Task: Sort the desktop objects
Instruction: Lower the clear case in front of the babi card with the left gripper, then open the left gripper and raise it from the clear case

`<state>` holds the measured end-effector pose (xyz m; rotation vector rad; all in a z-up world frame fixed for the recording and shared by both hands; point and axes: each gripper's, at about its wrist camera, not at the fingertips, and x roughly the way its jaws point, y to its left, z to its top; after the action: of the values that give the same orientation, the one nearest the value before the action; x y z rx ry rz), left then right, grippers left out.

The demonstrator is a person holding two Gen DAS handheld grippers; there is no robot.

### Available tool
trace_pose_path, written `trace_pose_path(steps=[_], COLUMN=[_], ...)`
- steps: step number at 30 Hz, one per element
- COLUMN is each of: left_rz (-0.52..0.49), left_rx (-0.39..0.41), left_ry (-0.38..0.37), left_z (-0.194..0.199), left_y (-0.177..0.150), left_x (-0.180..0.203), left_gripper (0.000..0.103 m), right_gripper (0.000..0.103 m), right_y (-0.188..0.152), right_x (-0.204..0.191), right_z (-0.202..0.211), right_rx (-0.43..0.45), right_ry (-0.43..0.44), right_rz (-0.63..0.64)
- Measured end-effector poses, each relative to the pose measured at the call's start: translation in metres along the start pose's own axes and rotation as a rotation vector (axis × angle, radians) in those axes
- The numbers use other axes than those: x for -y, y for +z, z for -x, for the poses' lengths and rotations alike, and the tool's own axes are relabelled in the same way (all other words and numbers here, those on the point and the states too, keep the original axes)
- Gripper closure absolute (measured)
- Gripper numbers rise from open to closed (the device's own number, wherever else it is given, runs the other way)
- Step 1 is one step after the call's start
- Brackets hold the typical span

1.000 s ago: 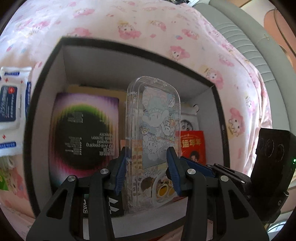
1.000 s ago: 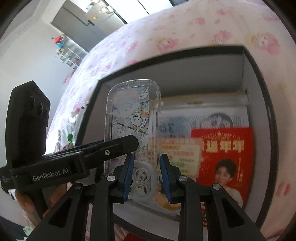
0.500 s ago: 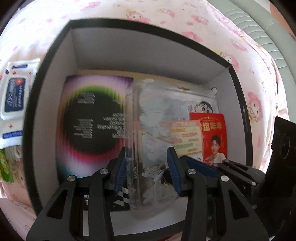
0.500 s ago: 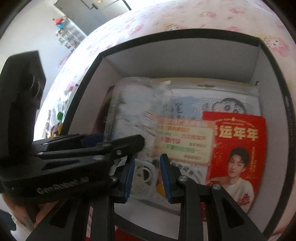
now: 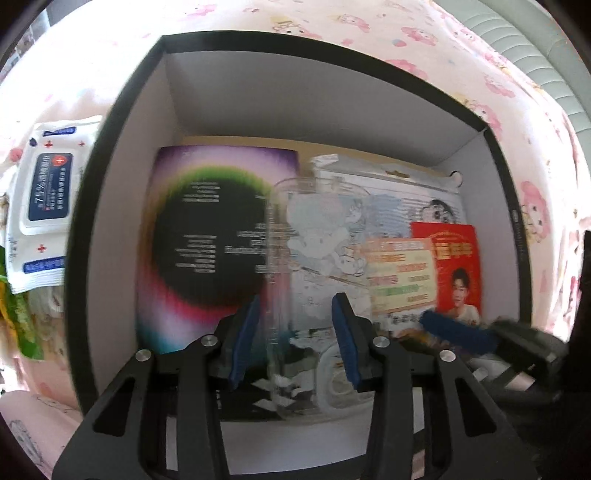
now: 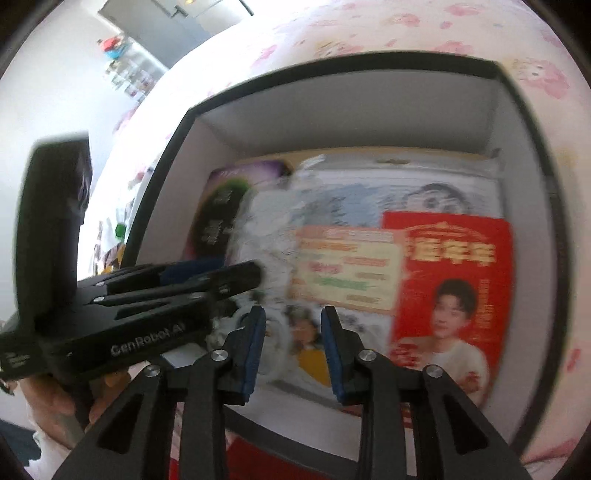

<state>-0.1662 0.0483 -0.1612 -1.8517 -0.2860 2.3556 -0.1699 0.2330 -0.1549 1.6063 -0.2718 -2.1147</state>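
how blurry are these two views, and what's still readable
Left wrist view: the clear plastic phone case smears with motion blur, while the black-rimmed box stays fairly sharp. Right wrist view: blur throughout, the red printed card recognisable but its lettering soft; fisheye bends the box edges.

Your box (image 5: 110, 206) is black outside, pale grey inside. In it you see a booklet (image 5: 207, 236) with a black disc ringed green, pink and purple, a clear phone case (image 5: 295, 258) printed with pale blue cartoons, and a red card (image 6: 454, 280). The cloth (image 5: 332, 22) beneath is pink with cartoon figures. Your tool pads (image 5: 243, 343) are blue.
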Motion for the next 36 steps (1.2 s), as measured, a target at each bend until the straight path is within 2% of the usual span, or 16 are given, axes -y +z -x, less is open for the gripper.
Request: trace_pose_path(steps=[5,10,12,13,18,23,27,36], left_rz=[-0.023,-0.066,-0.089,-0.106,-0.174,-0.180,-0.138,-0.033], left_rx=[0.003,0.039,0.043,0.047,0.060,0.055,0.038,0.043], left_ry=[0.005,-0.001,0.004,0.013,0.060,0.100,0.142,0.182], left_z=[0.002,0.003,0.001,0.000,-0.007,-0.008,-0.006,0.005], left_y=[-0.002,-0.005,-0.006,-0.005,-0.004,-0.003,-0.001,-0.002], left_x=[0.002,0.018,0.027,0.031,0.052,0.054,0.044,0.009], left_gripper=[0.063,0.055,0.047,0.047,0.044,0.044,0.042,0.040], right_gripper=[0.075,0.075,0.075,0.075,0.074,0.074,0.074,0.074], right_y=[0.005,0.007,0.007,0.010,0.015,0.017,0.014,0.012], right_x=[0.011,0.001,-0.001,0.004,0.017,0.018,0.013,0.010], right_z=[0.017,0.024,0.029,0.031,0.038,0.030,0.027,0.014], right_rx=[0.092,0.215,0.261,0.278,0.288,0.262,0.256,0.198], right_ry=[-0.039,-0.256,-0.326,-0.342,-0.324,-0.314,-0.313,-0.358], right_rz=[-0.060,-0.011,-0.001,-0.003,-0.053,-0.063,-0.056,-0.029])
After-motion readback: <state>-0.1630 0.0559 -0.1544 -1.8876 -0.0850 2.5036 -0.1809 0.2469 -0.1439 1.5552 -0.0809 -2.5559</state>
